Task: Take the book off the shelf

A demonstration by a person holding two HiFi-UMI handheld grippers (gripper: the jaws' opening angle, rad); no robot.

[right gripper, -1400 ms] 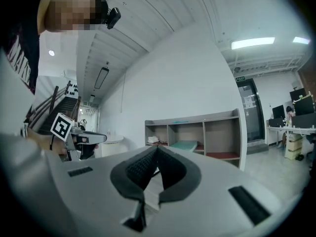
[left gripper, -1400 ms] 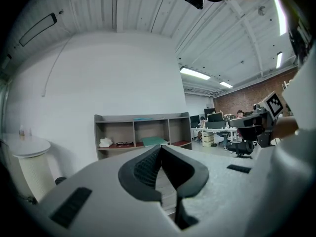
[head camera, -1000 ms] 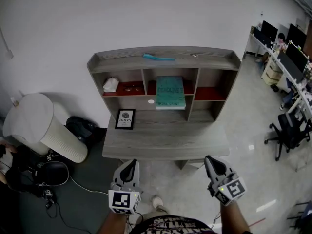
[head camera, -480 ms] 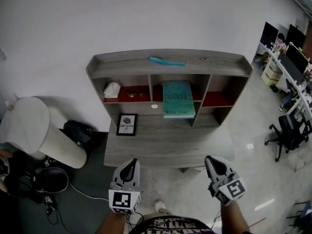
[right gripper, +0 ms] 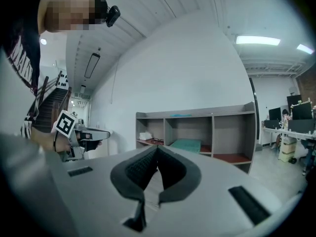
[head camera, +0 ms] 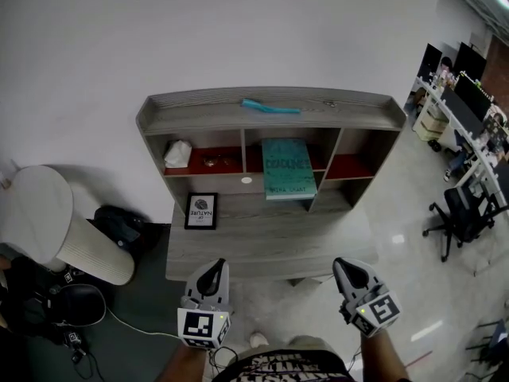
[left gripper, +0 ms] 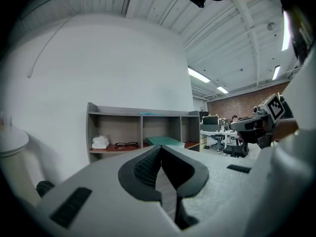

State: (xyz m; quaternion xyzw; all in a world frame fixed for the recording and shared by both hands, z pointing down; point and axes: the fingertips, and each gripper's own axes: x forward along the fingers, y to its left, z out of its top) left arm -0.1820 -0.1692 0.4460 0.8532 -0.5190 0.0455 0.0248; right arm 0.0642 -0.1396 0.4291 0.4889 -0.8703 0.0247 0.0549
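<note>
Approach stance: nothing grasped yet.
The teal book lies flat in the middle cubby of the shelf, its near end seeming to jut past the lip, likely the easy edge to take. The left hand-held gripper and right hand-held gripper hover at the near edge of the surface, well apart from the book. Both have their jaws pressed together and hold nothing, so they will need opening first.
</note>
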